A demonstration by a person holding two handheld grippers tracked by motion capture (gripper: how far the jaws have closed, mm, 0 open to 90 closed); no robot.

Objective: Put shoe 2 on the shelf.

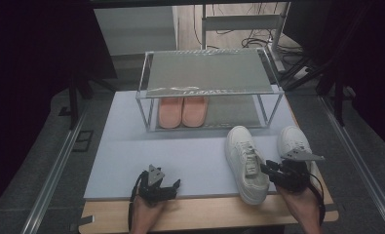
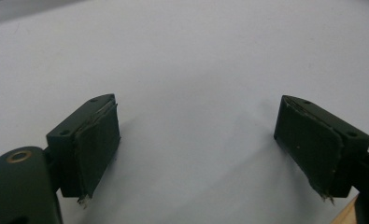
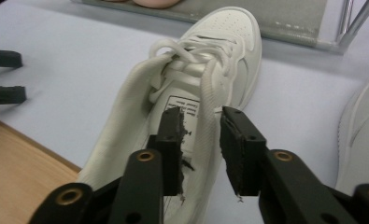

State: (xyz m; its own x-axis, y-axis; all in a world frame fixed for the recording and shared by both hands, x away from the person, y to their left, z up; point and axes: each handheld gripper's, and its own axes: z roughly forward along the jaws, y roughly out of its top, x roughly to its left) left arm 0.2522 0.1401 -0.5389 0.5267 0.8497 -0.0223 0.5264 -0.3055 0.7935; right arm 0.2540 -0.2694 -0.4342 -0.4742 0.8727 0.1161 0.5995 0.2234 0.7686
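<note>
The label printed inside my nearer white sneaker shows dark lines of writing, too small for me to read. I count two white sneakers on the desk, the nearer one on the pale mat in front of the rack and the second white sneaker just beside it to its right. One pair of pink slippers sits on the lower shelf of the clear shoe rack.

My right hand-held gripper is partly open. Its jaws straddle the sneaker's right collar wall near the heel, one pad inside the opening and one outside, and I cannot tell whether they press it. My left hand-held gripper is wide open over the bare mat, holding nothing.
</note>
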